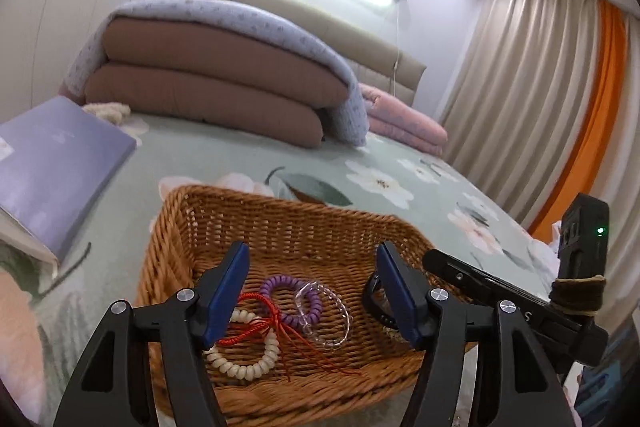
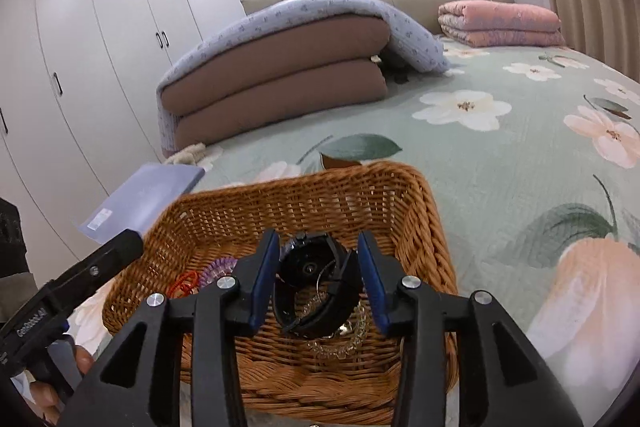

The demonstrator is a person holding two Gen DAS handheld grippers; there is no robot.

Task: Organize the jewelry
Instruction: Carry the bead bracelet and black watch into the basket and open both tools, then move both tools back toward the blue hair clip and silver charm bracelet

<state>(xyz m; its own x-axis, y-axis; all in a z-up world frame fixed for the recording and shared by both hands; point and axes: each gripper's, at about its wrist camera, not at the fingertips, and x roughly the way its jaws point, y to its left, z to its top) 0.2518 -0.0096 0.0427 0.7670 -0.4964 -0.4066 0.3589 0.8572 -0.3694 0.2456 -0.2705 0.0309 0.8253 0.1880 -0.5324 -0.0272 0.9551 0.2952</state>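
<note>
Jewelry lies gathered in the wicker basket point(image 1: 280, 223), which sits on the floral bedspread point(image 1: 400, 183) near the bed's front edge. Toward the basket's left side rest a cream bead bracelet point(image 1: 244, 367), a red cord point(image 1: 280, 327), a purple coil band point(image 1: 292, 291) and a clear bead bracelet point(image 1: 332, 311); toward its right side lies a black watch point(image 2: 316, 279) over a pale chain point(image 2: 344, 343).

The left gripper point(image 1: 312, 291) hangs over the left group with its jaws well apart and nothing between the pads — the red cord lies just below the left pad, apparently free. The right gripper point(image 2: 318, 275) straddles the watch with jaws partly open; the pads stand on either side of the case without pressing it, so the watch looks released, not held.

Risks, as I judge them: the cord's loose tassel strands could snag a pad as the left gripper lifts away and drag the beads out. The watch strap sits close to the right pads, so a tilted retreat might hook it and tip the light basket toward the bed's edge. The two grippers also work close together over one small basket and could collide.
</note>
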